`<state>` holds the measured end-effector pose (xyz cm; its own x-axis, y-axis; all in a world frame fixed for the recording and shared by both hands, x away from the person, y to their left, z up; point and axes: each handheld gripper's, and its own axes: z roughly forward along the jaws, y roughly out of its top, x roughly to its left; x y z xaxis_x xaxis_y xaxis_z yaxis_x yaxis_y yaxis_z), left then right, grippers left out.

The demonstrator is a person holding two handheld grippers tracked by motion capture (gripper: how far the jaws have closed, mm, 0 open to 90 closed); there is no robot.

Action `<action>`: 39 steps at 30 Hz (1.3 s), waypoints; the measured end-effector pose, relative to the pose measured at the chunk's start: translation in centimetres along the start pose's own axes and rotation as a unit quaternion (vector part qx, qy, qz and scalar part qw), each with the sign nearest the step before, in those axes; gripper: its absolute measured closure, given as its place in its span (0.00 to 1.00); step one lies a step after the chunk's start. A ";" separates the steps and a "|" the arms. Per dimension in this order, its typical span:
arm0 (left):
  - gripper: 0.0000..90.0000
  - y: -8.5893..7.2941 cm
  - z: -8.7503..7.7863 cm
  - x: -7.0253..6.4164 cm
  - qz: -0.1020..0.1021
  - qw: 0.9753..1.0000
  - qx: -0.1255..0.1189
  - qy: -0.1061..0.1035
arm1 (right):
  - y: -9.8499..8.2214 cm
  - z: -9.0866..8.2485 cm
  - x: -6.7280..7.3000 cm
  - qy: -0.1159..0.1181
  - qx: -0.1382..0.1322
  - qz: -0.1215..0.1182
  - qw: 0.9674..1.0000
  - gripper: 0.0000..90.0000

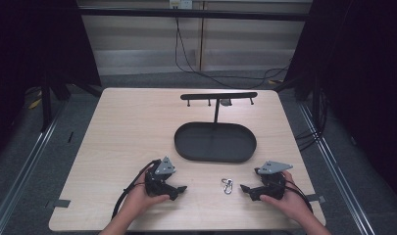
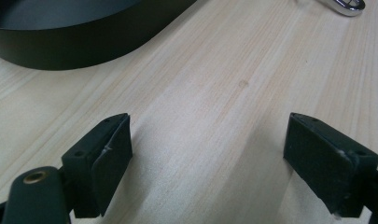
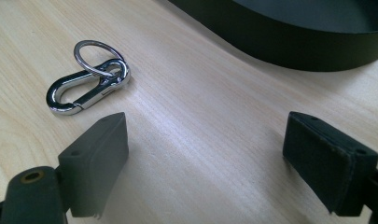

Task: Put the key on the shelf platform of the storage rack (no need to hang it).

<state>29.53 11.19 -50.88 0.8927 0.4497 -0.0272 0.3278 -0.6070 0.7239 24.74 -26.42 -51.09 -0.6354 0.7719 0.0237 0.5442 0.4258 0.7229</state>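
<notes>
while nothing is held yet, the scene is laid out on a pale wooden table (image 1: pixel 127 127): a black oval tray (image 1: pixel 215 142) is set at mid-table, with a black hook stand (image 1: pixel 218 96) rising behind it. the left gripper (image 1: pixel 180 190) and right gripper (image 1: pixel 245 188) are rested on the near part of the table, one in each hand, jaws pointed toward each other. between them, just in front of the tray's near rim, a carabiner keyring (image 1: pixel 228 185) is laid flat.

both sets of jaws are spread wide with only bare wood between the pads; nothing is gripped. seen in the left gripper view (image 2: pixel 207 158) and the right gripper view (image 3: pixel 205 158).

in the right gripper view the carabiner keyring (image 3: pixel 87 87) is seen ahead of the jaws and off to their left, near the left pad but not touching, outside the gap. in the left gripper view just a chrome edge of it (image 2: pixel 347 5) is caught at the top right, well apart from the pads.

handling, as judged: light, rigid, polished metal, so likely slippery and easily skidded on the wood. it lies low, so the pads would have to be brought right down to the surface. the clip body is best pinched across its flat sides; the loose split ring is expected to swing and is better avoided.
</notes>
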 end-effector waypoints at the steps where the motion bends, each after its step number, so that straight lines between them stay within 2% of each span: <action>1: 0.17 0.0 0.0 0.0 0.000 1.000 0.000 0.000 | 0.0 0.0 0.0 -0.001 0.000 0.001 1.000 0.15; 4: 0.17 0.0 0.0 0.0 0.000 1.000 0.000 0.000 | 0.2 -0.1 0.2 -0.003 0.011 0.002 1.000 0.15; 7: 0.17 0.0 0.0 0.0 0.000 1.000 0.000 0.000 | 0.5 -0.3 0.2 0.012 0.033 -0.008 0.999 0.16; 10: 0.17 0.0 0.0 0.0 0.000 1.000 0.000 0.000 | 0.9 -0.4 0.3 0.015 0.053 -0.004 0.998 0.17; 13: 0.17 0.0 0.0 0.0 0.000 1.000 0.000 0.000 | 1.5 -0.5 0.6 0.035 0.069 0.002 0.997 0.23; 16: 0.17 0.0 0.0 0.0 0.000 1.000 0.000 0.000 | 2.0 -0.5 0.8 0.043 0.072 -0.005 0.996 0.25; 17: 0.17 0.0 0.0 0.0 0.000 1.000 0.000 0.000 | 2.3 -0.5 0.9 0.045 0.074 0.000 0.996 0.25; 22: 0.17 0.0 0.0 0.0 0.000 1.000 0.000 0.000 | 3.4 -0.2 1.6 0.059 0.088 -0.006 0.994 0.27; 24: 0.17 0.0 0.0 0.0 0.000 1.000 0.000 0.000 | 3.8 0.0 1.8 0.064 0.087 -0.015 0.994 0.27; 29: 0.17 0.0 0.0 0.0 0.000 1.000 0.000 0.000 | 4.9 0.2 2.7 0.077 0.088 -0.014 0.993 0.30; 32: 0.17 0.0 0.0 0.0 0.000 1.000 0.000 0.001 | 5.3 0.7 3.5 0.078 0.095 -0.034 0.992 0.30; 36: 0.17 0.0 0.0 0.0 0.000 1.000 0.000 0.001 | 5.7 1.4 4.3 0.084 0.104 -0.049 0.990 0.30; 37: 0.17 0.0 0.0 0.0 0.000 1.000 0.000 0.001 | 5.8 1.5 4.4 0.078 0.107 -0.064 0.989 0.31; 39: 0.17 0.0 0.0 0.0 0.000 1.000 0.000 0.001 | 5.8 1.7 4.5 0.076 0.113 -0.070 0.988 0.31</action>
<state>29.50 11.19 -50.88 0.8920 0.4512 -0.0258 0.3282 -0.6074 0.7235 25.94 -19.65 -47.98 -0.7783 0.6258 0.0508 0.5434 0.6310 0.5537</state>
